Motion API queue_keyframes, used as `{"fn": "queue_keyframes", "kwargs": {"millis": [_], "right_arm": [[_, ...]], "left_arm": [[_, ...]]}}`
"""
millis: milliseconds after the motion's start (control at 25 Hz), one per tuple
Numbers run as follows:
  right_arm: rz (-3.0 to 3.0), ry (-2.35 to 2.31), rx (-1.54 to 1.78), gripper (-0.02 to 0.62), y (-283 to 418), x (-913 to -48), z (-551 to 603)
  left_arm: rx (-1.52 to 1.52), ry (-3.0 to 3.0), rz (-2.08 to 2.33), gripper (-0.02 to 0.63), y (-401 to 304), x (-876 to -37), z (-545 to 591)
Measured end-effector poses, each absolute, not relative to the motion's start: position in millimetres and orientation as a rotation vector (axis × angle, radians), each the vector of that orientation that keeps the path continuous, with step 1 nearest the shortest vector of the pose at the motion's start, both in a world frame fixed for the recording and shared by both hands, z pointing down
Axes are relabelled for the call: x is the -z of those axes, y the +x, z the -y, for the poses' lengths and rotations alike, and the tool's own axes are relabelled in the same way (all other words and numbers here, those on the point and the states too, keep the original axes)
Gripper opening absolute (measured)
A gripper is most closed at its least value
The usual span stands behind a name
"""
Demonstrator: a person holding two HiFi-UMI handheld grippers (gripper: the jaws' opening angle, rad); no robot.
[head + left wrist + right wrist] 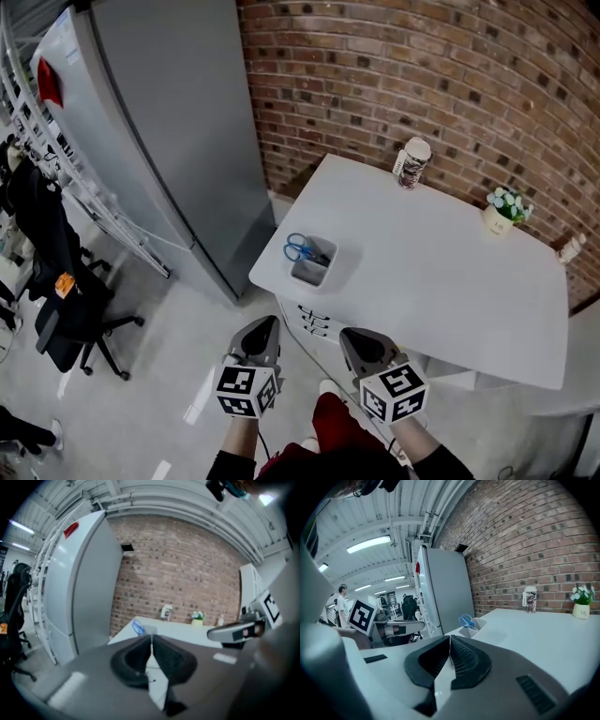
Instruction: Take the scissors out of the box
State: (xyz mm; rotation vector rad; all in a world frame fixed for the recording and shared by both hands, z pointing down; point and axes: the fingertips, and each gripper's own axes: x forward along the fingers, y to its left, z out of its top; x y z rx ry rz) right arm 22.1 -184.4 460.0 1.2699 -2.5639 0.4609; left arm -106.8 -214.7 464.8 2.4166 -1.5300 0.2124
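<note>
Blue-handled scissors [300, 247] stand in a small grey box [311, 272] at the near left corner of the white table [441, 281]. The scissors [137, 627] also show in the left gripper view, and the scissors [466, 621] in their box [471, 629] show in the right gripper view. My left gripper [265, 327] and right gripper [351, 337] hover short of the table's near edge, side by side, both shut with nothing between the jaws. The left gripper [151, 638] and right gripper [450, 639] point toward the box.
A tall grey cabinet [169, 122] stands left of the table against the brick wall [422, 75]. On the far side of the table are a can [411, 163], a small flower pot [503, 210] and a small bottle [569, 248]. A black office chair [56, 281] sits at left.
</note>
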Motion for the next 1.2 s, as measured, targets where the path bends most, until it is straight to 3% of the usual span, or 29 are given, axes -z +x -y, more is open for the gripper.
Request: {"fn": "queue_keyframes", "kwargs": {"millis": [1200], "right_arm": [[2.514, 1.124, -0.617, 0.009, 25.8, -521.5, 303.0]], "left_arm": [[-0.247, 2.222, 1.491, 0.104, -90.0, -531.2, 361.5]]}}
